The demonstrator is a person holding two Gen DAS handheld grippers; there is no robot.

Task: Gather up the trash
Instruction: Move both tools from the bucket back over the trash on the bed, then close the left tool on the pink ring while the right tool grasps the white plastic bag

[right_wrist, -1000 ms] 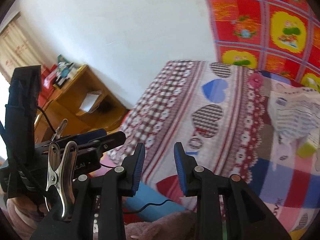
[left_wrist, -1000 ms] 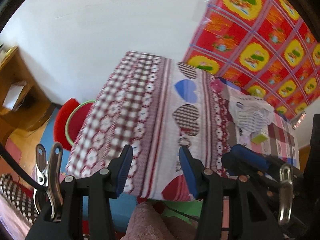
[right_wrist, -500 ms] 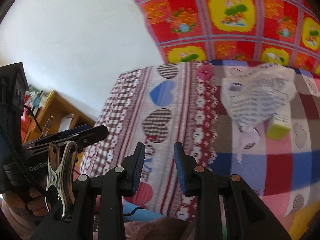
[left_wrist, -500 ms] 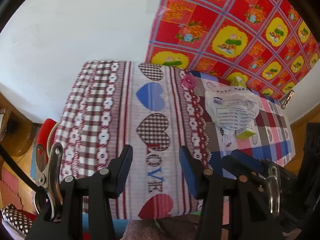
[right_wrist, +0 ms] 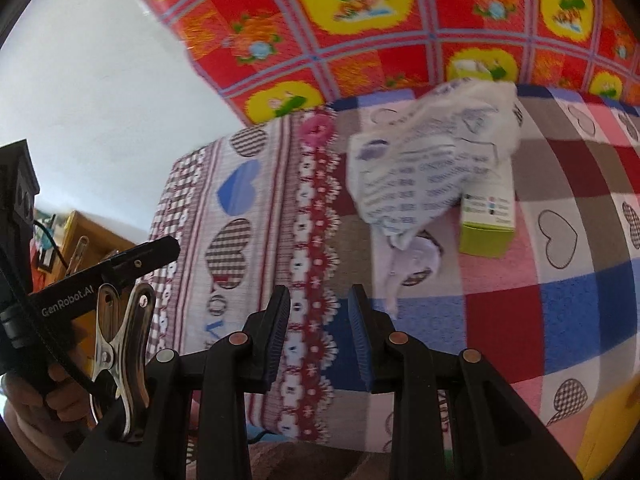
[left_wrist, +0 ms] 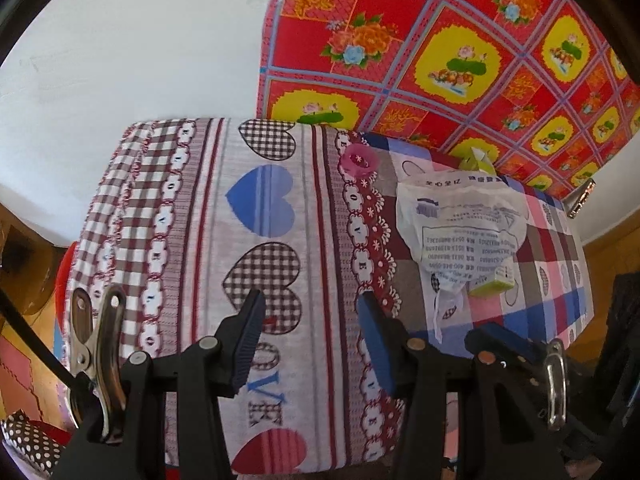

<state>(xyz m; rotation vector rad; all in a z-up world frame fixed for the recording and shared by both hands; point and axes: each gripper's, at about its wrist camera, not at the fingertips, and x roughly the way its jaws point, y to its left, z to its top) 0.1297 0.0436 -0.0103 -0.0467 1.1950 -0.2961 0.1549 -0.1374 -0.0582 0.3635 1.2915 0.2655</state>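
Note:
A white printed plastic bag (left_wrist: 460,232) (right_wrist: 424,164) lies crumpled on the cloth-covered table (left_wrist: 208,208) (right_wrist: 560,320). A small lime-green carton (left_wrist: 494,280) (right_wrist: 488,220) rests partly under the bag's right edge. Another green carton (left_wrist: 478,160) pokes up behind the bag. My left gripper (left_wrist: 310,340) hovers open over the heart-patterned cloth, left of the bag, holding nothing. My right gripper (right_wrist: 318,332) is open too, above the flowered border, below and left of the bag. The left gripper's body (right_wrist: 100,276) shows at the left of the right wrist view.
A red and yellow flowered cloth (left_wrist: 460,48) hangs on the wall behind the table. A white wall is at the left. A wooden shelf (right_wrist: 88,236) stands at far left, and a red stool (left_wrist: 64,272) sits beside the table's left edge.
Both views have swung right and come closer to the table; the bag and carton now sit larger and nearer the centre. Neither gripper's jaw gap has changed.

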